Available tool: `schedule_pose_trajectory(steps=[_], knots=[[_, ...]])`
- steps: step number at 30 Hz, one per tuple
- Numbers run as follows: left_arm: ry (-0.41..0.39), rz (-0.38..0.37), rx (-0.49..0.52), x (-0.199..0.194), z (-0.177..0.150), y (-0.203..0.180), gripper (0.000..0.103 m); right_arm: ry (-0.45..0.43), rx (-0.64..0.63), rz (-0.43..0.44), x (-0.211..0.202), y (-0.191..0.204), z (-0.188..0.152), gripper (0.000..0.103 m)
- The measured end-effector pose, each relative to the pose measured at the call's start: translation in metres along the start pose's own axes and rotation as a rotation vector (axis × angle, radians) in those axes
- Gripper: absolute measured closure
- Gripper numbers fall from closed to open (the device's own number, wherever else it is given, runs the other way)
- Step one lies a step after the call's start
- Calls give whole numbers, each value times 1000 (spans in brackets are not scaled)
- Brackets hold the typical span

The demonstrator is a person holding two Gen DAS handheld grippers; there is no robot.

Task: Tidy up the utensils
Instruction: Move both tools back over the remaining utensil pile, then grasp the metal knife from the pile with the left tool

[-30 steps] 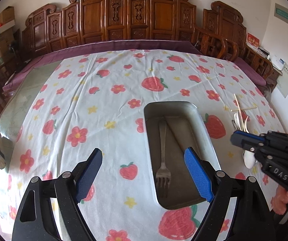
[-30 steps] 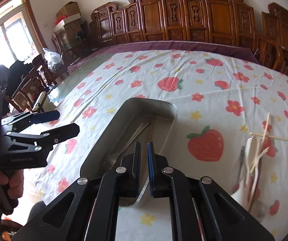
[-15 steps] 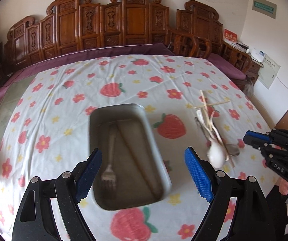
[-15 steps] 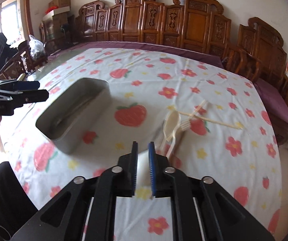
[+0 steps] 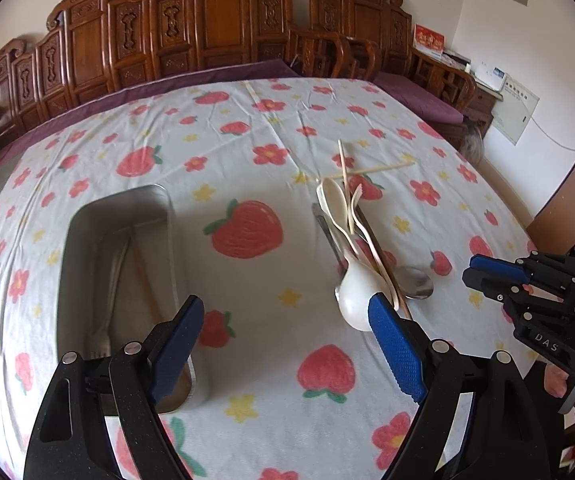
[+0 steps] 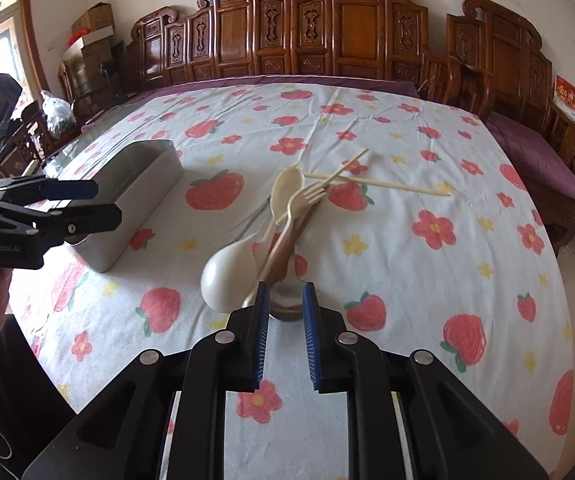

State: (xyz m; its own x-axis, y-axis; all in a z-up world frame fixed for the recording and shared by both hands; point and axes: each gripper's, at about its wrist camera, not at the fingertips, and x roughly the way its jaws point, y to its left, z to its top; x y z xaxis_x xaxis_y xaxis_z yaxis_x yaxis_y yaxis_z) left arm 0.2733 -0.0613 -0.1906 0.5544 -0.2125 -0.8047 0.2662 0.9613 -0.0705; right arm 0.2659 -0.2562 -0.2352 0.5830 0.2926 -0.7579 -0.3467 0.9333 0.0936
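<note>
A metal tray (image 5: 169, 240) on the strawberry tablecloth holds a metal fork (image 5: 107, 300) and a chopstick. It also shows in the right wrist view (image 6: 139, 196). To its right lies a pile of utensils: a white ladle spoon (image 5: 353, 292) (image 6: 227, 276), a cream spoon (image 6: 287, 188), a plastic fork (image 6: 307, 196), a metal spoon (image 5: 415, 284) and crossed chopsticks (image 6: 375, 182). My left gripper (image 5: 287, 332) is open and empty, between tray and pile. My right gripper (image 6: 285, 316) is open a little, empty, just before the pile.
Carved wooden chairs (image 6: 327, 36) line the far side of the table. A purple cushioned bench (image 6: 535, 152) stands at the right. Boxes and a bag (image 6: 55, 108) sit at the far left. The tablecloth (image 5: 247, 128) covers most of the table.
Both grippers swung right, from the tray toward the utensil pile. The right gripper's jaws went from shut to slightly open. The left stayed open.
</note>
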Motion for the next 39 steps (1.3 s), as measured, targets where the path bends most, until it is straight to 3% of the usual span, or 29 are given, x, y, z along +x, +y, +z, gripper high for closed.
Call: schedule_pose_trajectory(steps=[5, 14, 20, 26, 33, 39], knots=[[38, 0, 21, 19, 3, -17, 24, 39, 9, -20, 7, -18, -2, 84], [127, -55, -5, 62, 26, -36, 53, 61, 38, -11, 12, -39, -3, 84], [179, -64, -45, 93, 45, -36, 60, 48, 57, 2, 6, -43, 1, 84], [243, -27, -77, 119, 52, -35, 73, 43, 67, 11, 5, -45, 2, 84], [260, 3, -107, 131, 54, -28, 79, 38, 51, 24, 4, -41, 4, 84], [270, 40, -70, 135, 55, -32, 83, 31, 46, 29, 1, -39, 6, 84]])
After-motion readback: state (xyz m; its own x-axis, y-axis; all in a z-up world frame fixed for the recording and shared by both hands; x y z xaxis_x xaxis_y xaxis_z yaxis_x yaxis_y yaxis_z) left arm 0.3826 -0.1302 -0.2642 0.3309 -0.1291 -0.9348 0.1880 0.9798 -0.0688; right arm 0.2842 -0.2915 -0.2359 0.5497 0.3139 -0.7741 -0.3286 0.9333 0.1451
